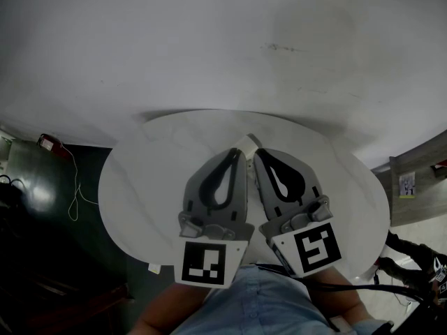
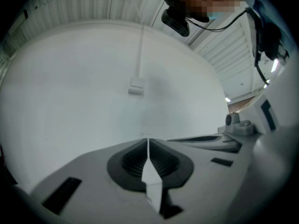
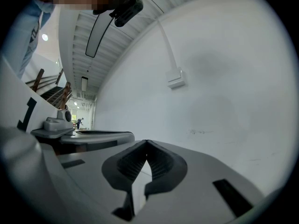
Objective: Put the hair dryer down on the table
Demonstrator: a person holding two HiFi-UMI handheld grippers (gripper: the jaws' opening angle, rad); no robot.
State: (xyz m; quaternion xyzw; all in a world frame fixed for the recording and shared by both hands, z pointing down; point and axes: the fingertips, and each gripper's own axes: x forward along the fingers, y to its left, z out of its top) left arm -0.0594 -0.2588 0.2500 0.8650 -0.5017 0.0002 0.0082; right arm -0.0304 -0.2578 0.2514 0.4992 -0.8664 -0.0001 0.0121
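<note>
No hair dryer shows in any view. My left gripper (image 1: 236,156) and right gripper (image 1: 258,156) lie side by side, level, over the round white table (image 1: 140,187), with their tips close together and aimed at the white wall. Both are shut with nothing between the jaws. In the left gripper view the left gripper (image 2: 148,142) has its pads pressed together, and the right gripper's body (image 2: 236,127) sits just beside it. The right gripper view shows the right gripper (image 3: 147,144) shut the same way, with the left gripper's body (image 3: 60,125) at the left.
A white wall with a small box on a thin conduit (image 2: 136,87) stands right behind the table. On the dark floor to the left are a red object (image 1: 49,143) and a yellow cord (image 1: 75,195). The person's light blue shirt (image 1: 258,302) fills the near edge.
</note>
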